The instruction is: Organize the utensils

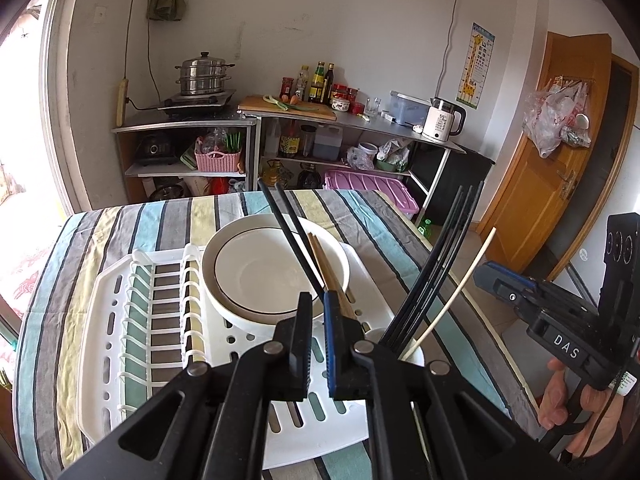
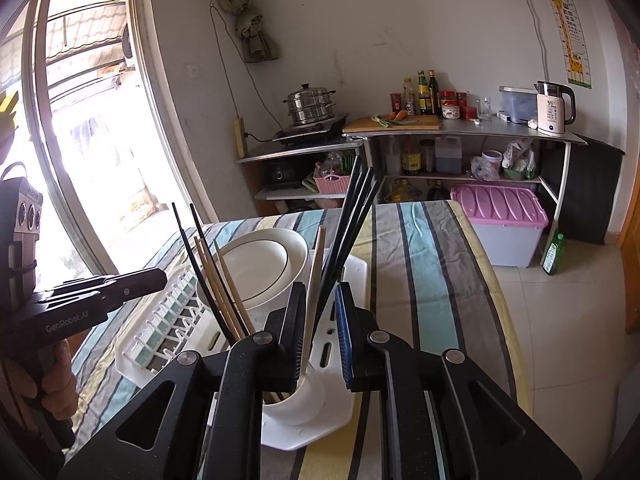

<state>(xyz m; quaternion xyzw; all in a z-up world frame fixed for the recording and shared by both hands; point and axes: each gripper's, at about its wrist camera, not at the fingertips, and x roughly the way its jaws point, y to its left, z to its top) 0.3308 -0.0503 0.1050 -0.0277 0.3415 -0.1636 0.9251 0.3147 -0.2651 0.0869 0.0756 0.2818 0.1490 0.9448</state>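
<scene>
So the left gripper [image 1: 318,320] is clamped on a mixed bunch of chopsticks [image 1: 304,256], black and wooden, their long axis running up and away over the white bowl [image 1: 256,264]. The utensil cup [image 2: 298,400] sits just to its right, at the drying rack [image 1: 108,320] corner. The right gripper [image 2: 320,336] hangs spread apart around the cup's cream chopstick [image 2: 314,276], crowding the drop-in room.
</scene>
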